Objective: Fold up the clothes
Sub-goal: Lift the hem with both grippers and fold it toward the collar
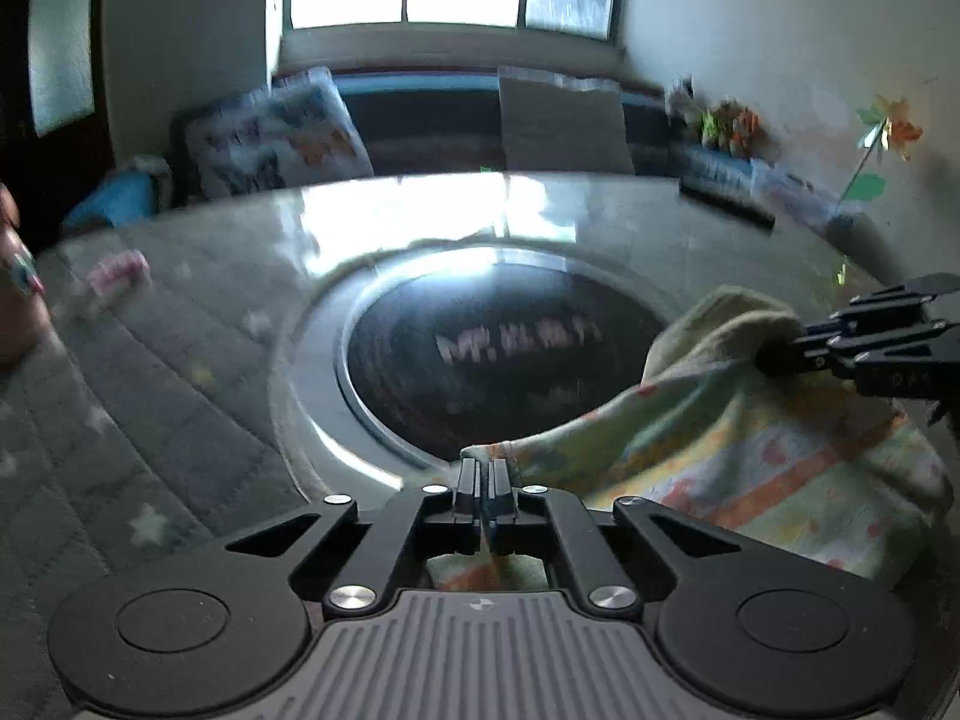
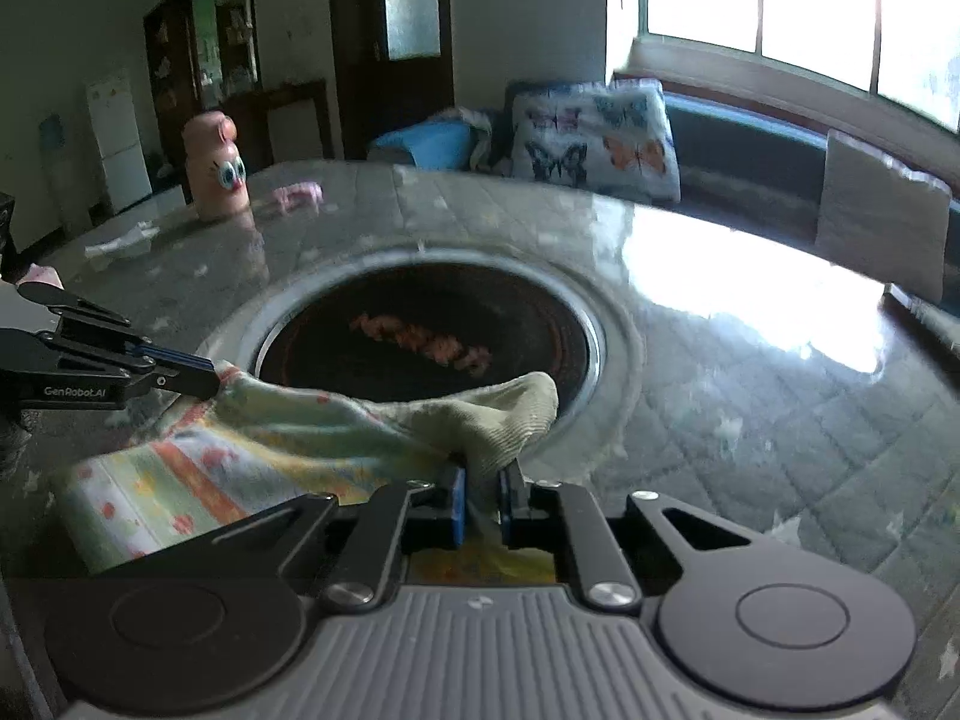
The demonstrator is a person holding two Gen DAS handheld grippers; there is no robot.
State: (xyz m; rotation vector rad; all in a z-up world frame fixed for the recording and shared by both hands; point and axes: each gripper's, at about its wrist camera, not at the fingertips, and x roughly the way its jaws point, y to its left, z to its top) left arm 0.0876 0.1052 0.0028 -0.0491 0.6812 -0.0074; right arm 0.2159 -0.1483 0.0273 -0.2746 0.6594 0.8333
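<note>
A small pale garment (image 1: 744, 450) with yellow, green and orange stripes and a ribbed cuff hangs between the two grippers above the glass table. My left gripper (image 1: 485, 471) is shut on one corner of it. My right gripper (image 2: 482, 480) is shut on the ribbed cuff end (image 2: 510, 414). The right gripper also shows at the right of the left wrist view (image 1: 774, 354). The left gripper also shows at the left of the right wrist view (image 2: 210, 381). The rest of the garment (image 2: 180, 480) droops toward the table.
The glass table (image 2: 750, 372) has a round dark burner inset (image 2: 432, 336) in its middle. A pink toy figure (image 2: 216, 168), a small pink item (image 2: 297, 195) and white scraps (image 2: 120, 243) lie at the far left. A bench with cushions (image 2: 594, 138) stands beyond.
</note>
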